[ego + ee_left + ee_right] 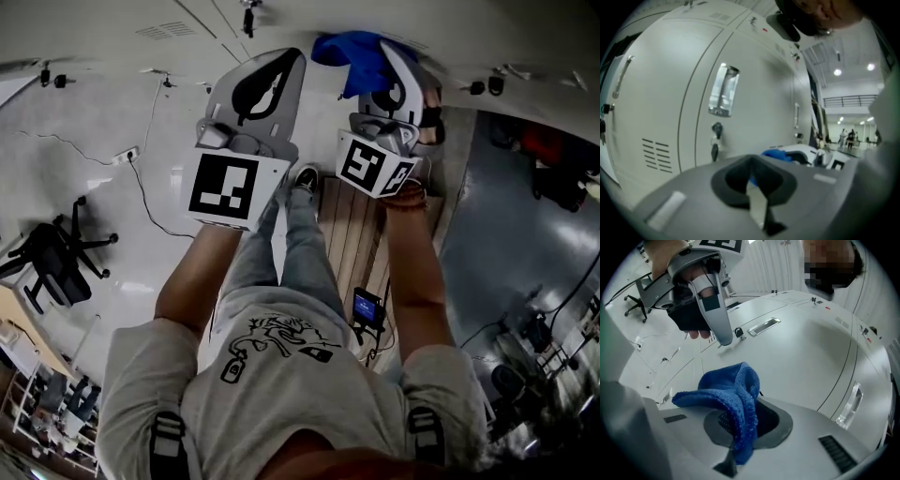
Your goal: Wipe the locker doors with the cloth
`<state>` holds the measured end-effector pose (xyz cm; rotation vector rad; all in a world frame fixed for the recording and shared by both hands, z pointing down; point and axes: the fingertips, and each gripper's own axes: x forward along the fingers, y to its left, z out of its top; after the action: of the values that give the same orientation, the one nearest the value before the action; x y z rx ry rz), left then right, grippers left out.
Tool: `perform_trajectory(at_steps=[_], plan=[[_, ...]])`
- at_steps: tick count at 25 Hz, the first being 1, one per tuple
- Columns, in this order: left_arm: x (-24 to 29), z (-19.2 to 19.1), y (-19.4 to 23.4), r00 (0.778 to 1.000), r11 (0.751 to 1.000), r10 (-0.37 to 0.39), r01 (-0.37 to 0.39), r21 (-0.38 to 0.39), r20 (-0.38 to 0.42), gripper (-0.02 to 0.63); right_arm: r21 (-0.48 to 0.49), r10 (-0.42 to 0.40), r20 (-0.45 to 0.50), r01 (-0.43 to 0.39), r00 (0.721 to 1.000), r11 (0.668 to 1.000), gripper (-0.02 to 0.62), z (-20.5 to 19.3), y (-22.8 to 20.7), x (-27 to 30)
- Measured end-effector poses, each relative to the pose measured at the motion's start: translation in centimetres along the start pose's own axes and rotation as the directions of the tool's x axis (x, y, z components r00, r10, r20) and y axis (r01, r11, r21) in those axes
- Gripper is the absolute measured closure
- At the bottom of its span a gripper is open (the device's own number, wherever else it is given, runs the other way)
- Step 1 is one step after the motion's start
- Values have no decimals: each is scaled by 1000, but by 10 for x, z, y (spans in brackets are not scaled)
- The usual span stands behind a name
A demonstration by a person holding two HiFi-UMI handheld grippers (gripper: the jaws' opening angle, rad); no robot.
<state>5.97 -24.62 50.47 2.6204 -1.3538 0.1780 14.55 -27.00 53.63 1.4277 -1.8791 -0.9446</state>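
Facing pale locker doors — glossy white floor

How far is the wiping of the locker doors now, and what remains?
Done: the blue cloth is clamped in the right claw. In hand: it is held up near the locker doors; contact is unclear. The left claw is shut and empty. Left: apparently all the wiping; no door shows a wiped patch.

Closed left gripper before locker doors
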Motion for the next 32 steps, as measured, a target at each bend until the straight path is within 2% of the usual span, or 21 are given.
perform_trajectory(at_steps=[5, 11, 17, 22, 28, 32], plan=[[3, 8, -18, 1000, 1000, -21, 21, 21, 8, 604, -50, 23, -55, -26, 998, 998, 566, -19, -16, -8], [-9, 65, -36, 997, 997, -38, 33, 69, 72, 604, -41, 31, -123, -37, 992, 999, 566, -9, -58, -14], [-46, 135, -38, 988, 995, -43, 29, 98, 146, 604, -69, -40, -105, 32, 994, 997, 566, 46, -119, -28], [-67, 188, -38, 977, 993, -48, 24, 116, 209, 604, -108, -143, -42, 138, 989, 985, 566, 101, -193, -39], [-85, 248, -36, 954, 988, -55, 10, 152, 293, 604, -123, -297, 73, 304, 952, 945, 566, 165, -293, -48], [-93, 267, -33, 948, 984, -52, -4, 176, 313, 604, -86, -350, 99, 359, 931, 930, 566, 181, -317, -52]])
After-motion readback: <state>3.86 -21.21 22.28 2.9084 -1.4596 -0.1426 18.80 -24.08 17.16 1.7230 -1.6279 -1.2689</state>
